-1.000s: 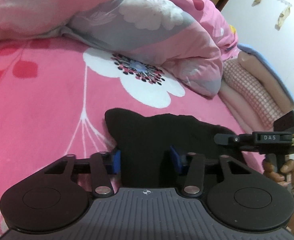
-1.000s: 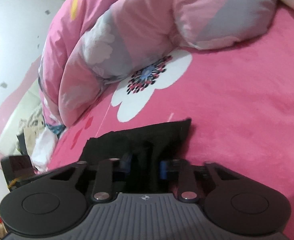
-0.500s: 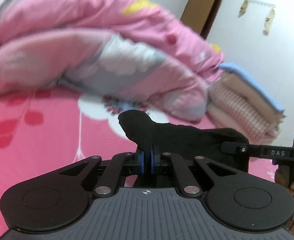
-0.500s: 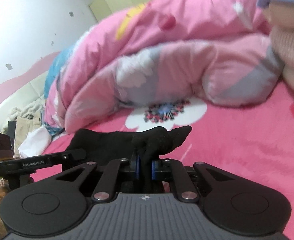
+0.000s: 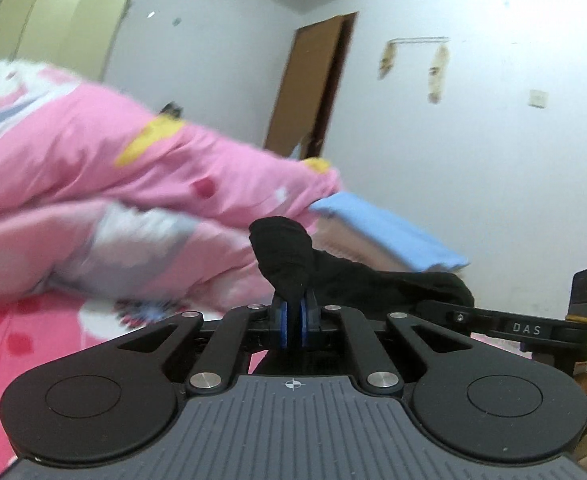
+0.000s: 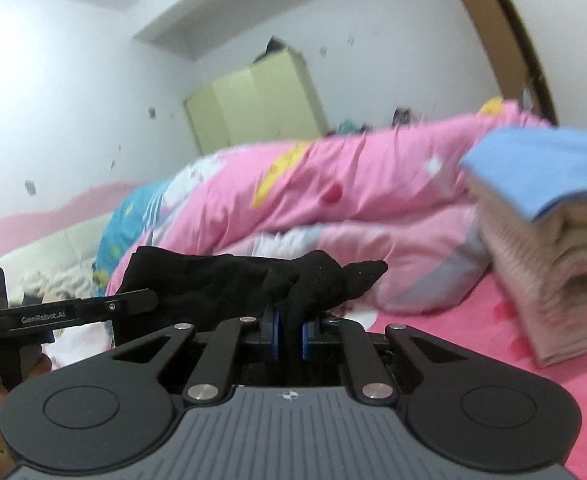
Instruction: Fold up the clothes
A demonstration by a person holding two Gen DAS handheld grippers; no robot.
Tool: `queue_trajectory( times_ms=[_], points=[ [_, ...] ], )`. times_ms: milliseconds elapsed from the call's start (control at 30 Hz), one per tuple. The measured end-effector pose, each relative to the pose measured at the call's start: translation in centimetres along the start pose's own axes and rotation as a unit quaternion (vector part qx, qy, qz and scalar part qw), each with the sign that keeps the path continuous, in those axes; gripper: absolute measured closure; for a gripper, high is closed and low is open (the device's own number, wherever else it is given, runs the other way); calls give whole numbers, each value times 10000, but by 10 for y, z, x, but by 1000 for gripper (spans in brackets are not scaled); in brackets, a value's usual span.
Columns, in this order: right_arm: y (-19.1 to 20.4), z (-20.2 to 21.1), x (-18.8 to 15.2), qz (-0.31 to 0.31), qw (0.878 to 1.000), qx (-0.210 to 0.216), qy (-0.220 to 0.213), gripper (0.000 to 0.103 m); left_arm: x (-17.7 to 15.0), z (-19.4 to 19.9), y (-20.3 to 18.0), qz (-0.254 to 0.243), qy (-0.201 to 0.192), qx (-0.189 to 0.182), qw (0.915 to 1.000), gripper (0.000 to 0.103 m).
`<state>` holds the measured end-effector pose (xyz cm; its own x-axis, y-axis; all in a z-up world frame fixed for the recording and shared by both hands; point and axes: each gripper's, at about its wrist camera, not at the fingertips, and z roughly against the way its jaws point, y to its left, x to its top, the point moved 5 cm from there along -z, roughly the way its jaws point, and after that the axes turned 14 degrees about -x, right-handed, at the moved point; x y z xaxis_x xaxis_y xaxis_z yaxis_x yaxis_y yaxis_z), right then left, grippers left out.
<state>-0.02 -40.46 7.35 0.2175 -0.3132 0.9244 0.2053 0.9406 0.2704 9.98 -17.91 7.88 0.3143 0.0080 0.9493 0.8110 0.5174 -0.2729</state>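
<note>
White-walled bedroom w/ a pink floral bed point(image 6: 493, 360), big pink duvet point(image 5: 113, 184) heaped behind, folded stack point(image 6: 553, 260) on the right. Black garment point(image 6: 221, 276) hangs above the bed btwn both grippers: left gripper point(image 5: 293, 314) pinches one end, right gripper point(image 6: 289, 334) clamps the other.

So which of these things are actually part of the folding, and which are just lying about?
Part of the job:
- black garment
- left gripper, shut on it
- right gripper, shut on it

Just lying about:
- pink quilt
- stack of folded clothes
- wardrobe
</note>
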Motion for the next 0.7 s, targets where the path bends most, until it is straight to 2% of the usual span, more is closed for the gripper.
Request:
queue_trajectory(
  times_ms=[200,367,533,700],
  points=[
    [-23,47,46,143,9957,-404,-816,93,34,-34,-46,-375,-140,-450,9982,99],
    [-51,79,100,306,9834,-902,-1546,93,73,-79,-83,-707,-407,-877,9928,99],
    [-80,90,156,475,9666,-1433,-2070,93,108,-126,-111,-837,-617,-1143,9880,99],
    [-104,86,200,521,9520,-1793,-2424,93,130,-171,-131,-1020,-790,-1241,9838,99]
  ],
)
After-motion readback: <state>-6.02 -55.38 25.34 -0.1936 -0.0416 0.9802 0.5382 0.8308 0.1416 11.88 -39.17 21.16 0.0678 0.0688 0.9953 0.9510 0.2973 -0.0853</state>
